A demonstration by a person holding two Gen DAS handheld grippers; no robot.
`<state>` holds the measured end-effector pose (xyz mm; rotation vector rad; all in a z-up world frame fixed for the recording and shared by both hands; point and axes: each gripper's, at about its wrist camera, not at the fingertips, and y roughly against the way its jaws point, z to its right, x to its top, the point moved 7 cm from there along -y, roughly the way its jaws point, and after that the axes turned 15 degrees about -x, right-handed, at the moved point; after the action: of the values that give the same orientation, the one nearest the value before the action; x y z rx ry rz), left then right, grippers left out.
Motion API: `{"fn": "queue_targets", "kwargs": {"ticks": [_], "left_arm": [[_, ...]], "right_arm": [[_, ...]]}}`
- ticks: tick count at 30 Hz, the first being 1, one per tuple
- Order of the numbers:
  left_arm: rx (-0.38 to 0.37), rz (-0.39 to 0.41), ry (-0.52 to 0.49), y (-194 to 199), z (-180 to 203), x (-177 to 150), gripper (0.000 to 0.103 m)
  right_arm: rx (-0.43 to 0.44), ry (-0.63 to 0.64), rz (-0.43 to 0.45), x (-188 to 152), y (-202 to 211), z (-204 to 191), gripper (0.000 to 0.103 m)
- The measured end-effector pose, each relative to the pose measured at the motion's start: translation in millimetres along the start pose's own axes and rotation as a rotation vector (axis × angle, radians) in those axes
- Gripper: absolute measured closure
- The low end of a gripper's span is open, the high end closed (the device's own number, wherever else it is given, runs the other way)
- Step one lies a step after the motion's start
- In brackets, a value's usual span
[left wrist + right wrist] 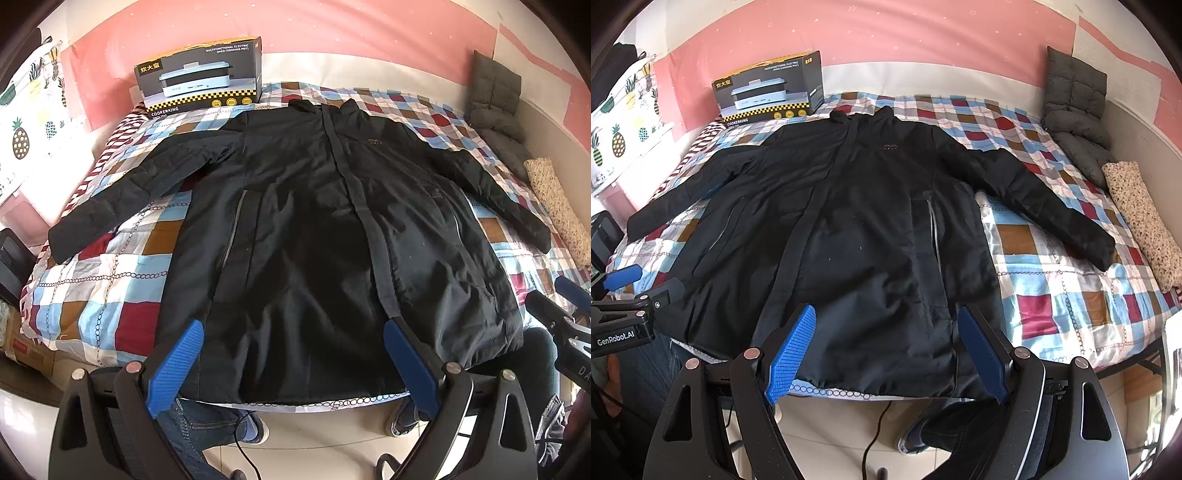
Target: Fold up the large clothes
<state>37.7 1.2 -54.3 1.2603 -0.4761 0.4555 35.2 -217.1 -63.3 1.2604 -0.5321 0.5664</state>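
Jacket (314, 229), black, lies spread flat and unfolded on bed (110, 295), sleeves out; left gripper (291, 354) and right gripper (886, 343) hover over hem, fingers released, empty: all folds remain.

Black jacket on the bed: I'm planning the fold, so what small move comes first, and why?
Probably bring the left gripper to the left sleeve. The black jacket lies flat with both sleeves spread, and both grippers are open and empty above its hem.

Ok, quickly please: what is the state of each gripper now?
Left gripper: open, holding nothing, above the black jacket.
Right gripper: open, holding nothing.
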Motion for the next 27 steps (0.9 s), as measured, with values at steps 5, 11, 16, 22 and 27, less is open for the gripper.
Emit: {"fn": "queue_targets", "kwargs": {"ticks": [5,11,16,22,27], "left_arm": [[0.005,0.005,-0.003,0.3,-0.1,1.1,0.003],[0.003,0.016,-0.016,2.2,2.0,2.3,0.003],[-0.01,0.009,-0.008,0.6,1.9,2.2,0.003],[-0.009,0.007,-0.005,0.1,1.2,2.1,0.003],[-0.01,0.002,-0.003,-0.8,1.3,0.4,0.003]], "right_arm": [[-0.001,-0.001,-0.001,-4.6,-4.6,-4.6,0.023],[0.0,0.0,-0.001,-4.6,-4.4,-4.3,0.023],[0.0,0.0,-0.001,-5.7,-5.1,-5.1,0.023],[0.0,0.0,-0.002,-6.0,-5.4,-5.0,0.023],[-0.001,0.0,-0.001,-6.2,-6.4,-5.0,0.023]]}}
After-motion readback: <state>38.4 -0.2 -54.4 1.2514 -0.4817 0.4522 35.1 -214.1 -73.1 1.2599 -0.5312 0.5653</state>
